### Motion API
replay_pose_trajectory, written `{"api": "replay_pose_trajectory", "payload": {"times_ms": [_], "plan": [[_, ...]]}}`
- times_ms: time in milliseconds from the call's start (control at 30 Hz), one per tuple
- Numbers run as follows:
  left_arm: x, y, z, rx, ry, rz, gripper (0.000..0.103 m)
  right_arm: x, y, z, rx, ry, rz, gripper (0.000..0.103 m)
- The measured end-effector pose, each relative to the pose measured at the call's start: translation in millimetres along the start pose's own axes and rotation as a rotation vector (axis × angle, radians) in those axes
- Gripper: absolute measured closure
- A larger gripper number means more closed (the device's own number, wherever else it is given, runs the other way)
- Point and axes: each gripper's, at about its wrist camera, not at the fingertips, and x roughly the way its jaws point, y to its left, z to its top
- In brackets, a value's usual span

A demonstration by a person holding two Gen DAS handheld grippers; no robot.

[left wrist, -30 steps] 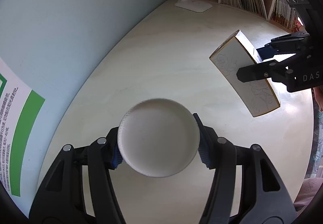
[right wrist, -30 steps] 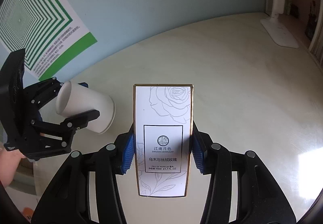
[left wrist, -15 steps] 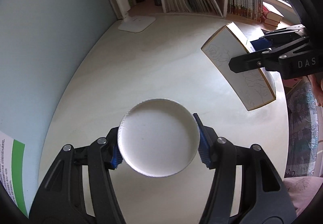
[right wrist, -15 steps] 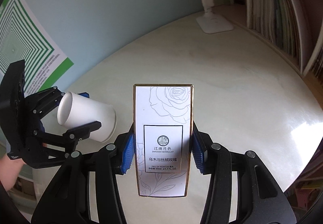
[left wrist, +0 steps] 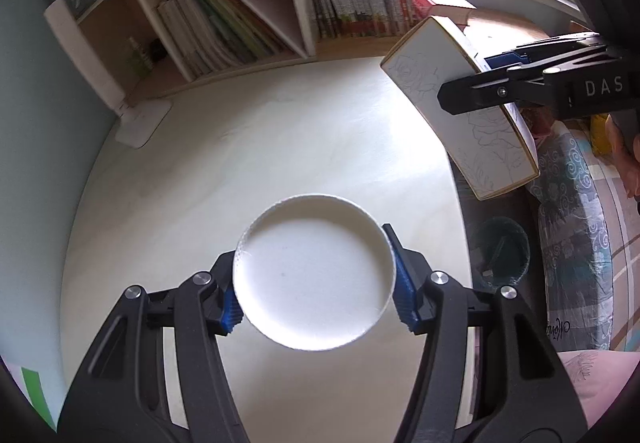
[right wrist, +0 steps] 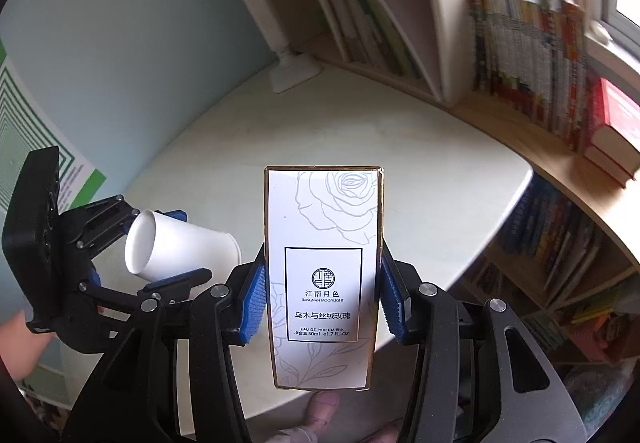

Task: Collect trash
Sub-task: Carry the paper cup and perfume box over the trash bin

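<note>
My left gripper (left wrist: 316, 293) is shut on a white paper cup (left wrist: 314, 271), held sideways above the table with its open mouth toward the camera. It also shows in the right wrist view (right wrist: 180, 247), at the left. My right gripper (right wrist: 322, 301) is shut on a white perfume box (right wrist: 322, 275) with gold edges and a rose drawing. The box also shows in the left wrist view (left wrist: 460, 123), at the upper right, held over the table's right edge. A dark round trash bin (left wrist: 502, 249) stands on the floor beyond that edge, below the box.
The pale round table (left wrist: 248, 163) lies under both grippers. A white lamp base (left wrist: 140, 121) stands at its far side. A bookshelf full of books (right wrist: 520, 43) runs behind and to the right. A patterned rug (left wrist: 572, 223) covers the floor at the right.
Both grippers have swung to the right with their loads. The wall poster has slid out of view, the bookshelf has come in, and the trash bin now shows past the table's edge.
</note>
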Motion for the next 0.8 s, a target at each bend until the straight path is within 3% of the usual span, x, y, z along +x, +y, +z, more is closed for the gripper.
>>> {"api": "replay_pose_trajectory", "payload": {"times_ms": [333,600,800], "plan": [[32,-140,62,0.206,-0.008,-0.159,0.047,-85,-126,-88,0.225,-0.056,-0.133,0.054],[58,-242,66,0.341,0.036,-0.276,0.047,-129,-202,-175,0.413,-0.060,-0.199,0.054],[87,-308,61,0.399,0.104,-0.343,0.047,-139,-246,-240,0.533,-0.038,-0.216,0.054]]}}
